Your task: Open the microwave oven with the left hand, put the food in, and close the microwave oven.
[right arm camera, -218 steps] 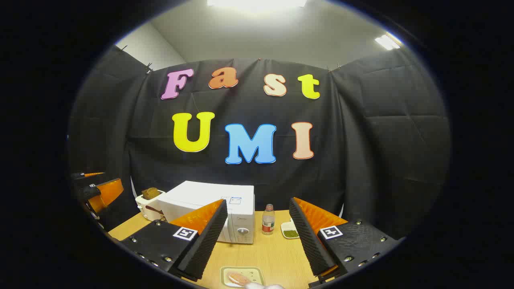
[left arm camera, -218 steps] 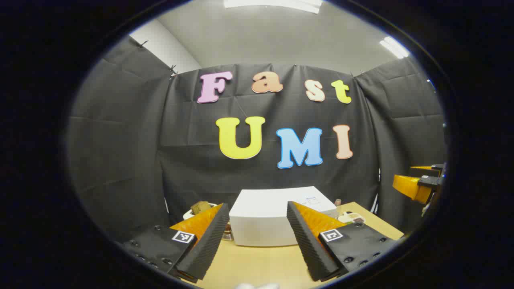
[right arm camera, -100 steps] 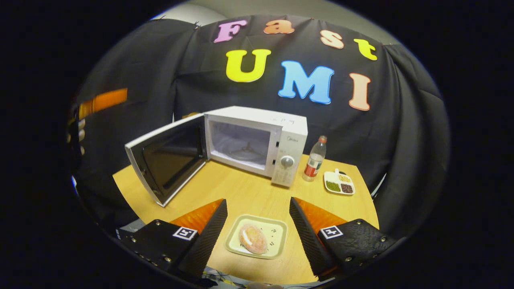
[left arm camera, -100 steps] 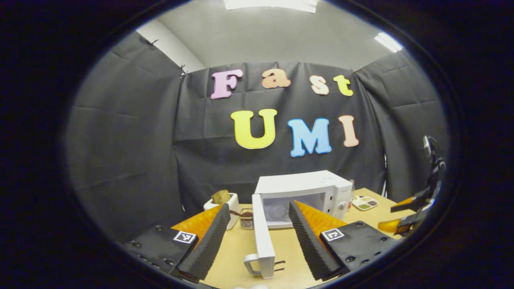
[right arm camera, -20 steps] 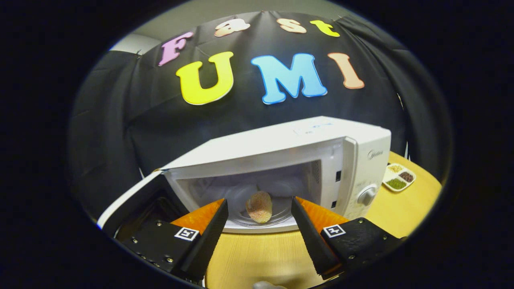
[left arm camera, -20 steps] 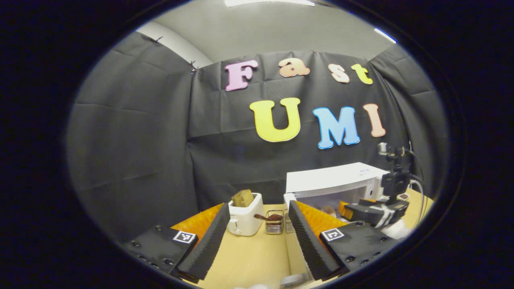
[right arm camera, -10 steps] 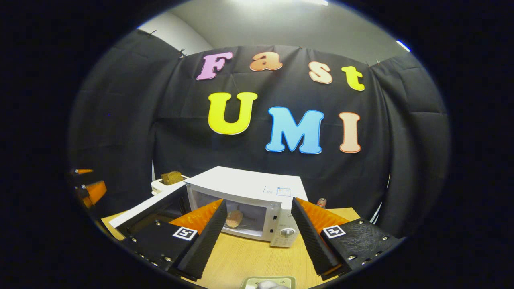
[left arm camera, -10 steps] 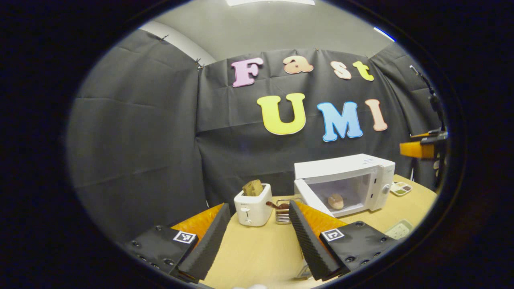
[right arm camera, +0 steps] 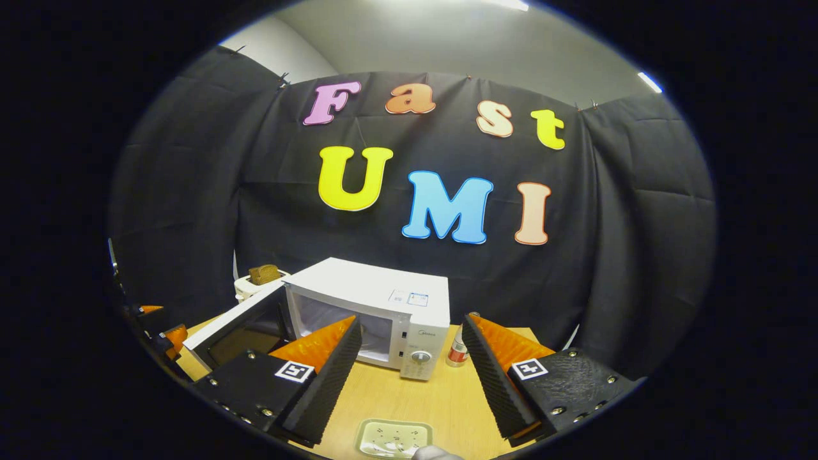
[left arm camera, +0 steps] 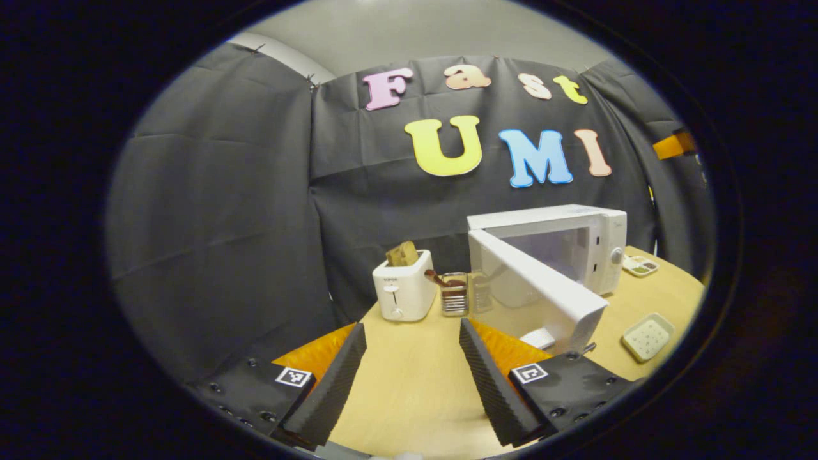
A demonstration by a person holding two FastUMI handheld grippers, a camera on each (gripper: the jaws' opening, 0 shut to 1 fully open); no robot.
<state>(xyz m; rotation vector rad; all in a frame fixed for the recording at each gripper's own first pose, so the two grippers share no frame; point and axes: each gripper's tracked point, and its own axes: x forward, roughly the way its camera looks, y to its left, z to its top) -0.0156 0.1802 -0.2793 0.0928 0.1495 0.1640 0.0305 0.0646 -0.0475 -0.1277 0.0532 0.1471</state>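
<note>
Here the left tongs are spread wide with nothing between their fingers, held above the wooden bench. In the left gripper view the white microwave oven stands toward the far right of the bench, and its door is swung open and juts toward the camera, its free end just beside the right-hand finger of the tongs; whether they touch cannot be told. The food cannot be made out in the oven's cavity from this angle, as the door covers the lower part of the opening. To the left of the oven stands a white toaster with a slice of bread in its slot, and between toaster and oven sits a small wire holder. An empty pale tray lies on the bench in front of the oven, and a small divided dish lies farther back at the right.

The right tongs are likewise spread and empty. In the right gripper view the oven has its door hanging open to the left, a bottle stands just to the right of its control panel, and the empty tray lies between the fingers at the lower edge. The left tongs show at the far left edge.
</note>
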